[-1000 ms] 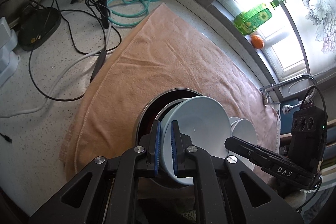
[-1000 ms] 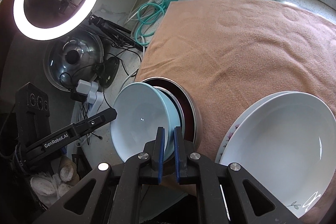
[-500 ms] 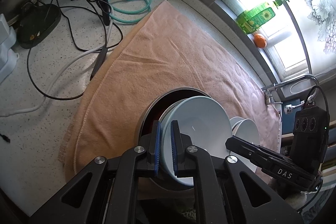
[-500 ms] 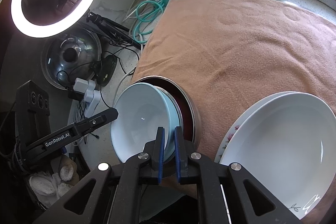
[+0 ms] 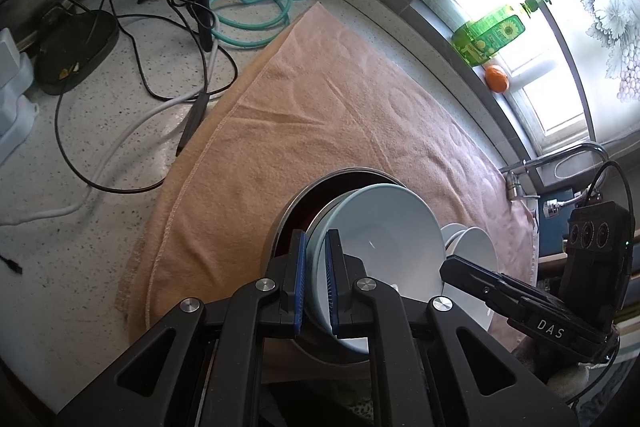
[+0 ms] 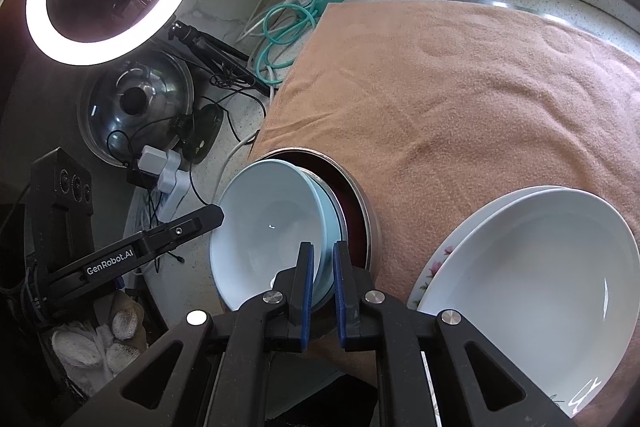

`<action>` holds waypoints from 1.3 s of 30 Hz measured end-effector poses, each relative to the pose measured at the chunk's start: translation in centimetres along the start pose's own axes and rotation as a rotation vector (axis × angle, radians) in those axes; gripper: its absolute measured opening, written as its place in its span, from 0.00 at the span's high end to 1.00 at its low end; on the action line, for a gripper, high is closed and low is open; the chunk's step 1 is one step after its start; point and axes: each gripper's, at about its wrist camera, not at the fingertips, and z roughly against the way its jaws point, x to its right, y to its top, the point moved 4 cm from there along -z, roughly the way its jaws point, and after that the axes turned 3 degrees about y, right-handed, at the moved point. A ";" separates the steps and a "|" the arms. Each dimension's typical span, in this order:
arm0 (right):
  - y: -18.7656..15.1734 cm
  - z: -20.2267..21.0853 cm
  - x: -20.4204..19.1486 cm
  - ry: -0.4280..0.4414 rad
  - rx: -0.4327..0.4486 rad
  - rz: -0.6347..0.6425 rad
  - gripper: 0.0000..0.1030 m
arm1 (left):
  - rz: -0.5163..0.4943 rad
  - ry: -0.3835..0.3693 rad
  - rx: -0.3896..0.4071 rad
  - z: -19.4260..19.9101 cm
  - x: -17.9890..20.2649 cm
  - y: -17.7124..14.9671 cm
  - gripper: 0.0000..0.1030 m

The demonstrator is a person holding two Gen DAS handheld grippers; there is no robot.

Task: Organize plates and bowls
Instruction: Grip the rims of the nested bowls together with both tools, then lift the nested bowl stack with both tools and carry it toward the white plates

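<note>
Both jaws pinch the pale bowl's (image 5: 384, 227) rim (opposite edges); towel (image 5: 320, 115) beyond lies bare

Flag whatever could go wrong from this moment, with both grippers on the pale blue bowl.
Both the left gripper and the right gripper pinch only the thin rim of the pale blue bowl, which sits tilted in the metal-rimmed dish; an uneven lift could let it slip and chip. That dish stands near the towel edge, so dragging might shift it. The stacked white plates lie close to the right gripper and could be knocked.
</note>
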 end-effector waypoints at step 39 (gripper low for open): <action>-1.5 1.2 2.9 -0.072 0.114 -0.030 0.80 | 0.020 0.010 0.049 0.4 -2.2 -2.3 0.92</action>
